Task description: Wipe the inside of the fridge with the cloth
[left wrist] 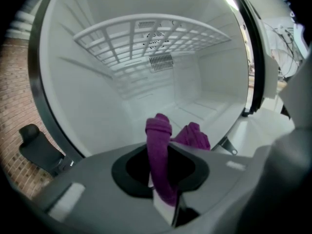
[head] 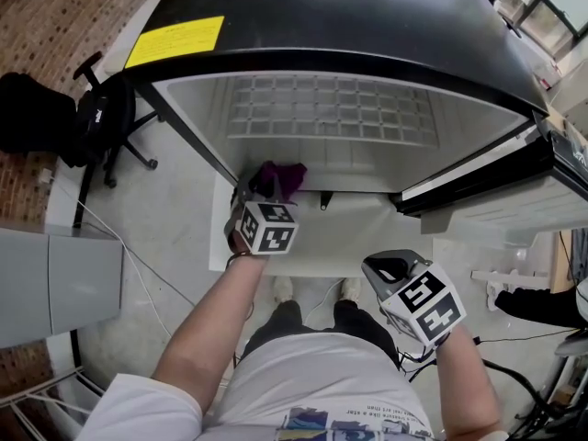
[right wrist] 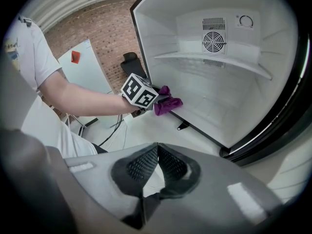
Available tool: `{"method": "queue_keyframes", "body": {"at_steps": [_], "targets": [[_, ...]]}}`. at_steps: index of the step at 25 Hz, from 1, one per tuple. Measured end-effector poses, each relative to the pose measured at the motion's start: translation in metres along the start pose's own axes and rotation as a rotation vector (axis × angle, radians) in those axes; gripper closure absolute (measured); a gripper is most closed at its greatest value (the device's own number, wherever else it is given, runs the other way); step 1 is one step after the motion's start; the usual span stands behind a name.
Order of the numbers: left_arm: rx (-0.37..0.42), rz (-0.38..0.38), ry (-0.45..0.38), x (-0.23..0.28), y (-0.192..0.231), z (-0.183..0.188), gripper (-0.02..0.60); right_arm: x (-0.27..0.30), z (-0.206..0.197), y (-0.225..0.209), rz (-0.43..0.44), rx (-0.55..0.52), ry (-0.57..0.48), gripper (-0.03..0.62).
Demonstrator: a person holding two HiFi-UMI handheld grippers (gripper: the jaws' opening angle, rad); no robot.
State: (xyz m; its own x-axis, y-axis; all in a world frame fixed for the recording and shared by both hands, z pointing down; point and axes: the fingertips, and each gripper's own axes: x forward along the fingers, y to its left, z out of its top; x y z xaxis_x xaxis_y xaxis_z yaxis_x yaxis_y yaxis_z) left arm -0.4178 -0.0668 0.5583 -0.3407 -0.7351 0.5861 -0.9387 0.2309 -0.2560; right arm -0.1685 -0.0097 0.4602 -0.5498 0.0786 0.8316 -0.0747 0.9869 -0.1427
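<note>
Clamping cloth (head: 281, 178), left tongs (left wrist: 163, 191), yellow label (head: 175, 40)

Red brick wall (right wrist: 92, 38), pale concrete floor (head: 175, 237), black office chair (head: 108, 118), windows (head: 547, 7) at upper right.

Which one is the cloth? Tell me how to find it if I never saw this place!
Find the big open fridge, black outside, white inside. At its front edge, below the wire shelf, the left gripper pinches the cloth. It is the only purple thing, soft and bunched, among white, grey and black.
</note>
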Motion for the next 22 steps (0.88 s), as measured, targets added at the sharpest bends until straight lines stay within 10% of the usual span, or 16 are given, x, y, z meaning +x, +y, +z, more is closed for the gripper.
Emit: {"method": "queue_keyframes", "body": {"at_steps": [22], "targets": [[-0.078,-0.331,-0.301,-0.100,-0.028,0.080,0.512,-0.008,-0.009,0.024,-0.139,0.157,-0.033,0.591]]}}
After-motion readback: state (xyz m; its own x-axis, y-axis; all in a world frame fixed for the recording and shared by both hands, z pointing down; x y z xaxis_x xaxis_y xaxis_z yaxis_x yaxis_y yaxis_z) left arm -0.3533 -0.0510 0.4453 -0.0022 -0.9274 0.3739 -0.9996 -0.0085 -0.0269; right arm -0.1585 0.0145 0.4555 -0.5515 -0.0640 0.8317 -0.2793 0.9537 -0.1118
